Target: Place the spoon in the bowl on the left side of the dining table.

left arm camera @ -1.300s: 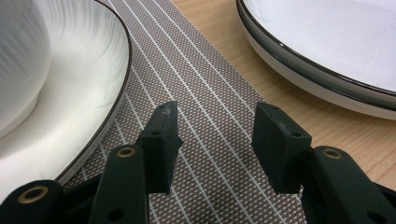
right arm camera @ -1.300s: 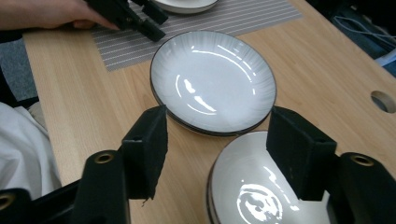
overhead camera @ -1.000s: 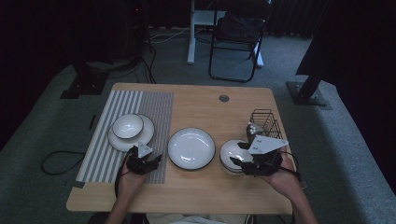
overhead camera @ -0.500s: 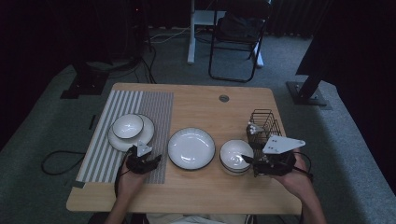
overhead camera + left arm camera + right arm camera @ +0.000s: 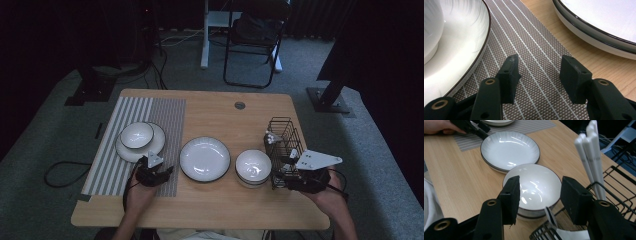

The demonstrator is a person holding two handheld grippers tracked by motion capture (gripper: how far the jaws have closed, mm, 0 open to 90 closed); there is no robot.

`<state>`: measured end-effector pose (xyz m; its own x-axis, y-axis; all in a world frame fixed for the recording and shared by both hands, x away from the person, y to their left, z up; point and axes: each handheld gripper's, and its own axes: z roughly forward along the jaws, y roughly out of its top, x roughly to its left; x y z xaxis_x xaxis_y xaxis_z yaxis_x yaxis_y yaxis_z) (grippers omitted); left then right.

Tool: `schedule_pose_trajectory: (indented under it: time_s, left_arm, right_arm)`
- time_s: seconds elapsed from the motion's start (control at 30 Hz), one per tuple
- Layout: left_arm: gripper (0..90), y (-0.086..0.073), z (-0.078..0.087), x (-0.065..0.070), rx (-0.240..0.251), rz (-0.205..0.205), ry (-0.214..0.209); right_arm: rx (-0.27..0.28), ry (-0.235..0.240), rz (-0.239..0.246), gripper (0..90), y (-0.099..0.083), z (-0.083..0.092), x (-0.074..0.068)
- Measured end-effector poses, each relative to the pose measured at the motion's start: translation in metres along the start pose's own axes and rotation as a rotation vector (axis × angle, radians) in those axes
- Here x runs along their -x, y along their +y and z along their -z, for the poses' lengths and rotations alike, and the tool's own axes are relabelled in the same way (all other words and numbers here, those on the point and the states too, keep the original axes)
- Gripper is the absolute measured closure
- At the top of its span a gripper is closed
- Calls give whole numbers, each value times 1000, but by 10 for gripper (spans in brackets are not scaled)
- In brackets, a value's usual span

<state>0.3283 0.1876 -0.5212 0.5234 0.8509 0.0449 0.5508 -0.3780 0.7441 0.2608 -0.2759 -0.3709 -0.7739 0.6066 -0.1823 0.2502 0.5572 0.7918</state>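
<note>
A stack of white bowls (image 5: 253, 167) (image 5: 534, 186) stands right of a wide white plate (image 5: 205, 158) (image 5: 510, 148). My right gripper (image 5: 281, 178) (image 5: 540, 186) hovers at the near end of a black wire basket (image 5: 285, 145), aimed at the bowls. Its jaws have just closed a little, stand apart and hold nothing. My left gripper (image 5: 161, 171) (image 5: 539, 67) rests open and empty on the striped placemat (image 5: 165, 115) (image 5: 534, 37). It sits between the wide plate (image 5: 599, 20) and a plate (image 5: 156, 142) (image 5: 461, 37) carrying a small bowl (image 5: 137, 135).
White utensils (image 5: 591, 157) stand upright in the basket (image 5: 621, 177), close to my right jaw. A folding chair (image 5: 255, 40) and stand legs sit on the carpet beyond the table. The far half of the wooden tabletop (image 5: 225, 112) has a round grommet (image 5: 240, 105).
My right gripper has drawn back to the right and toward the near edge, from above the bowls to the basket's near end. The left gripper has stayed put.
</note>
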Motion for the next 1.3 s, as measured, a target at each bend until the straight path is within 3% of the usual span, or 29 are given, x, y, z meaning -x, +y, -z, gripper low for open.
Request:
schedule_pose_trajectory:
  time_s: [0.27, 0.6, 0.93, 1.07, 1.3]
  left_arm:
    - [509, 0, 0, 0, 1, 2, 0]
    - [509, 0, 0, 0, 1, 3, -1]
    - [509, 0, 0, 0, 0, 4, 0]
    - [509, 0, 0, 0, 0, 4, -1]
    - [509, 0, 0, 0, 0, 3, -1]
  right_arm:
    - [-26, 8, 16, 516, -10, -2, 0]
    - [-35, -1, -16, 580, -19, -7, 9]
    - [-18, -24, -44, 717, -27, -10, 18]
    - [-13, -23, -32, 790, -27, -12, 17]
    - [-21, -54, -17, 813, -26, -12, 17]
